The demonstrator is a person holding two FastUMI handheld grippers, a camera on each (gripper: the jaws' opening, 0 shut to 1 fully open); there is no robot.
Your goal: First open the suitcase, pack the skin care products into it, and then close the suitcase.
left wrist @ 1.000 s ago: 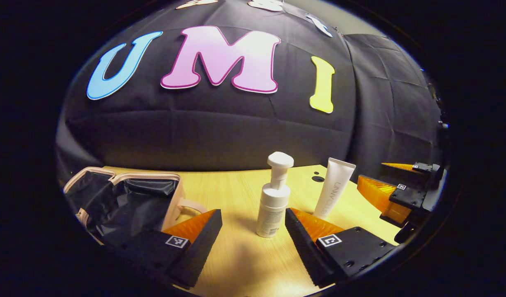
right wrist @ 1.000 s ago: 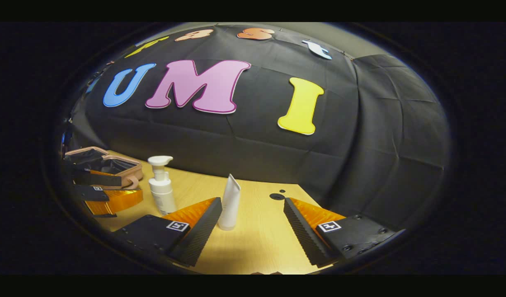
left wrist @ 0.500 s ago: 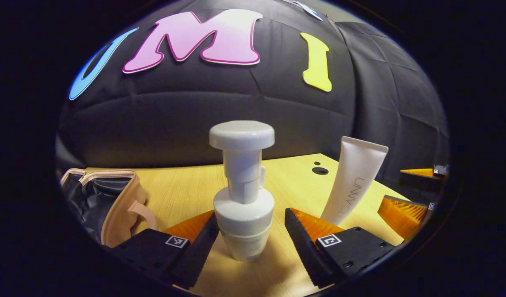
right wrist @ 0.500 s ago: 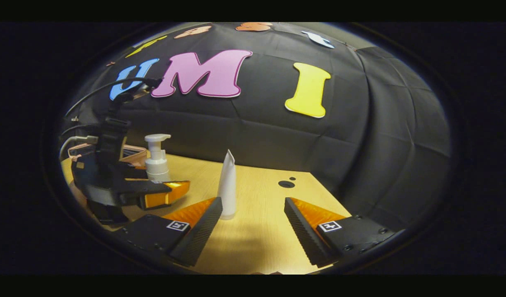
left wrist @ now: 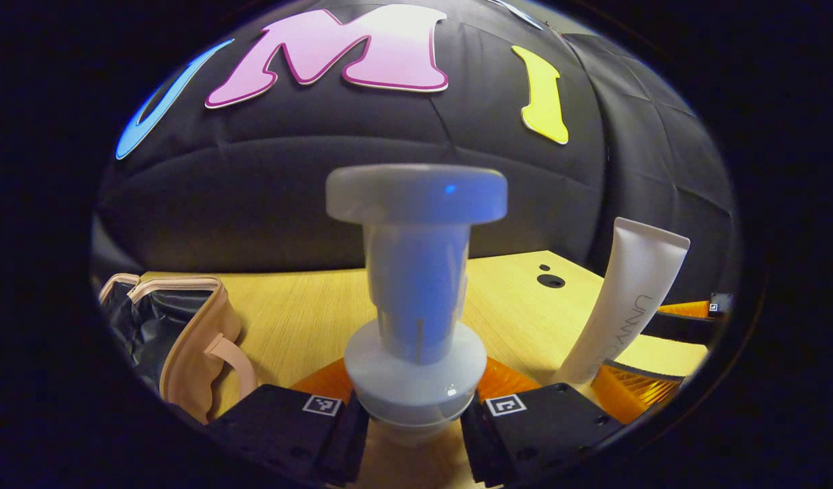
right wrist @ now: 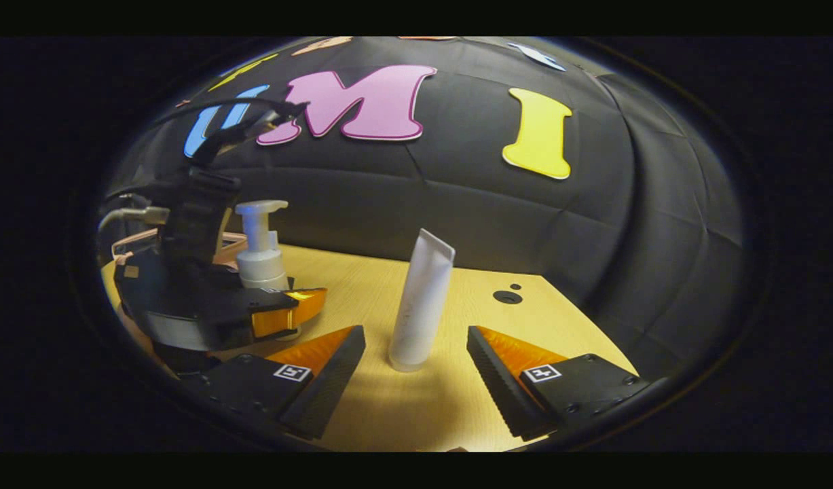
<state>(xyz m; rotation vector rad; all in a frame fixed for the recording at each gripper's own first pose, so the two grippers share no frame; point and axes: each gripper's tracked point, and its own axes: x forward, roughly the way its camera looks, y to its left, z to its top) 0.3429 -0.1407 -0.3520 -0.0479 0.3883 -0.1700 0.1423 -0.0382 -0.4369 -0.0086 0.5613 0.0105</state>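
I am clamping my left gripper (left wrist: 414, 424) on the upright pump bottle (left wrist: 415, 285) on the table (left wrist: 307, 312), beside the open suitcase (left wrist: 185, 333). My right gripper (right wrist: 416, 380) is hovering, jaws apart, before the standing tube (right wrist: 421, 302).

The upright white plastic pump bottle (left wrist: 416, 305) stands between my left gripper's (left wrist: 415, 435) fingers. The open beige fabric suitcase (left wrist: 178, 333) lies to its left on the light wooden table (left wrist: 307, 312); the white squeeze tube (right wrist: 421, 302) stands right, ahead of my right gripper (right wrist: 416, 380).
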